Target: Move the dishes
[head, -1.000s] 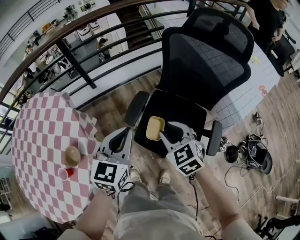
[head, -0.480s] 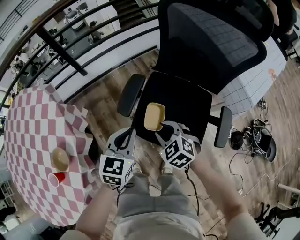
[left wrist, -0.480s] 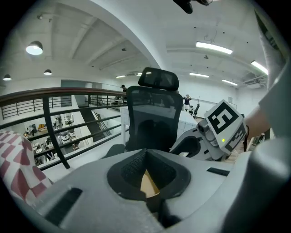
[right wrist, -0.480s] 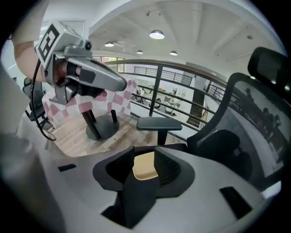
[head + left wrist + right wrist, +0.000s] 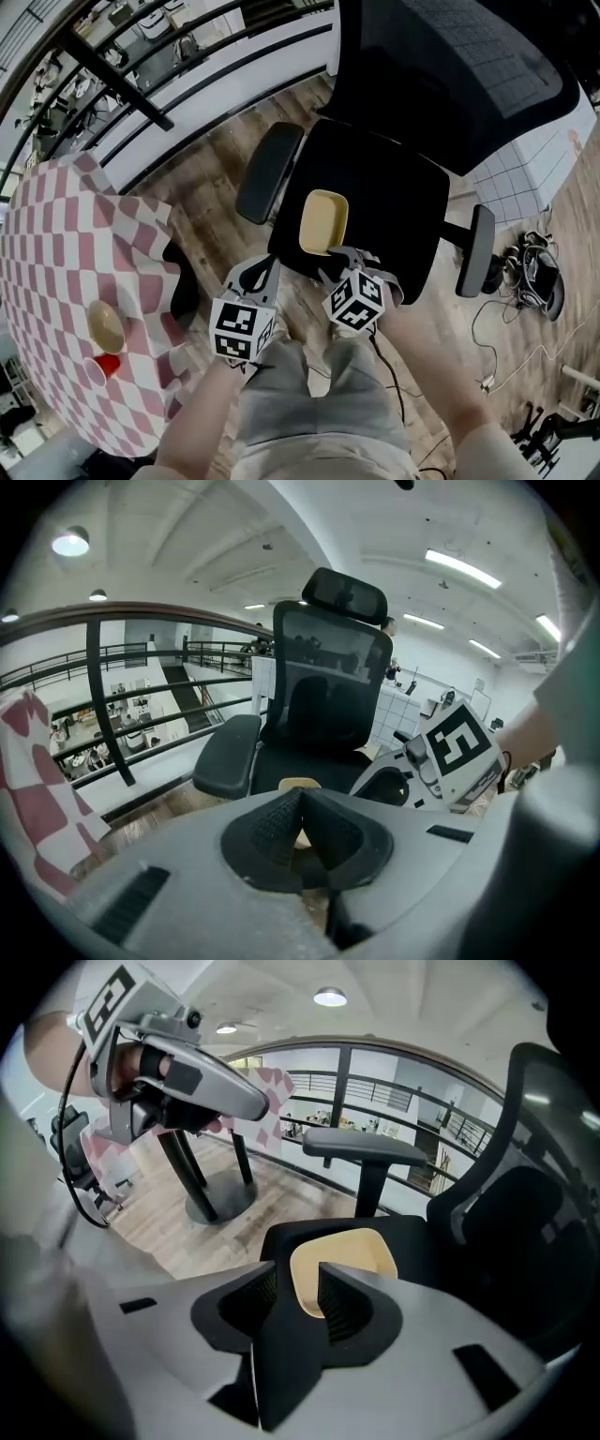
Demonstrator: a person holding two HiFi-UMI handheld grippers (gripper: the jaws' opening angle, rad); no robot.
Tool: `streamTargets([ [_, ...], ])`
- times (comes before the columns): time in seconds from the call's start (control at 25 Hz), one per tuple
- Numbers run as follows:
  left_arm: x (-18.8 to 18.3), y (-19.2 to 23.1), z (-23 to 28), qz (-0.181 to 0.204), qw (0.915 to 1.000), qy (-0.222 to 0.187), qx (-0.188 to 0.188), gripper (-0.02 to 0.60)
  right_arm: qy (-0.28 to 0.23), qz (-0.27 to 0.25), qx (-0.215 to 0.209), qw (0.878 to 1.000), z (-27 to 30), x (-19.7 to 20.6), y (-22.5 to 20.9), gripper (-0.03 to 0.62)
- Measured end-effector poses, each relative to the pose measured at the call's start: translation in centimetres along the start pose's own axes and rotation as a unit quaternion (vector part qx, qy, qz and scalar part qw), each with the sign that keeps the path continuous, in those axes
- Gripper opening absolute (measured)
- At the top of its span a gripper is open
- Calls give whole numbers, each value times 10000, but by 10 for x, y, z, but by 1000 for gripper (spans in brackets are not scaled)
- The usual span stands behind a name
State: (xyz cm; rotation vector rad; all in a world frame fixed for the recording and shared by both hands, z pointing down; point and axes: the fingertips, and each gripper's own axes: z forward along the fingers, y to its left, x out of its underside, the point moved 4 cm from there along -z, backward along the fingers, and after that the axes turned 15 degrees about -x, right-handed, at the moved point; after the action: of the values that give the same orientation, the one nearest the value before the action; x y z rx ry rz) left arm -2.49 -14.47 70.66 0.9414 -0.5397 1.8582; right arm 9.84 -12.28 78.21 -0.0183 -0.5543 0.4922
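A pale yellow rectangular dish (image 5: 323, 221) lies low over the front of the black chair seat (image 5: 394, 202); I cannot tell whether it rests on it. My right gripper (image 5: 330, 255) is at the dish's near edge. In the right gripper view its jaws (image 5: 298, 1277) straddle the near left rim of the dish (image 5: 354, 1252), shut on it with a narrow gap. My left gripper (image 5: 265, 269) hovers beside the seat's front left corner, shut and holding nothing (image 5: 302, 799). A sliver of the dish (image 5: 298, 785) shows beyond its jaws.
The chair's armrests (image 5: 267, 173) (image 5: 475, 251) flank the seat and its mesh back (image 5: 469, 66) rises behind. At the left a red-checked table (image 5: 56, 253) holds a tan bowl (image 5: 105, 325) and a red cup (image 5: 106, 366). A railing (image 5: 187, 84) runs behind; cables (image 5: 534, 281) lie right.
My right gripper and the yellow dish have moved from the seat's front left edge further in over the seat. The left gripper followed alongside. The view has shifted toward the chair.
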Motion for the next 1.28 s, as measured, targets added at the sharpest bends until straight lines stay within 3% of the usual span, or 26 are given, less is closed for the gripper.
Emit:
streamTargets([
  [0.16, 24, -1, 24, -297, 9991, 301, 97, 12, 161, -67, -39, 9998, 35, 14, -6, 127],
  [0.48, 76, -15, 65, -203, 9957, 780, 456, 13, 431, -109, 62, 9990, 89, 46, -17, 127],
  [0.68, 97, -9, 71, -486, 9926, 1025, 424, 13, 463, -69, 277, 9985, 106, 55, -23, 127],
  [0.84, 102, -8, 67, -492, 9920, 1053, 481, 14, 503, -236, 523, 9971, 113, 55, -25, 52],
  [1.04, 94, 3, 56, -568, 9927, 1003, 355, 13, 289, -166, 674, 9972, 98, 48, -26, 32],
  [1.28, 48, 17, 26, -614, 9957, 626, 305, 13, -264, 139, 830, 9961, 35, 24, -29, 31],
])
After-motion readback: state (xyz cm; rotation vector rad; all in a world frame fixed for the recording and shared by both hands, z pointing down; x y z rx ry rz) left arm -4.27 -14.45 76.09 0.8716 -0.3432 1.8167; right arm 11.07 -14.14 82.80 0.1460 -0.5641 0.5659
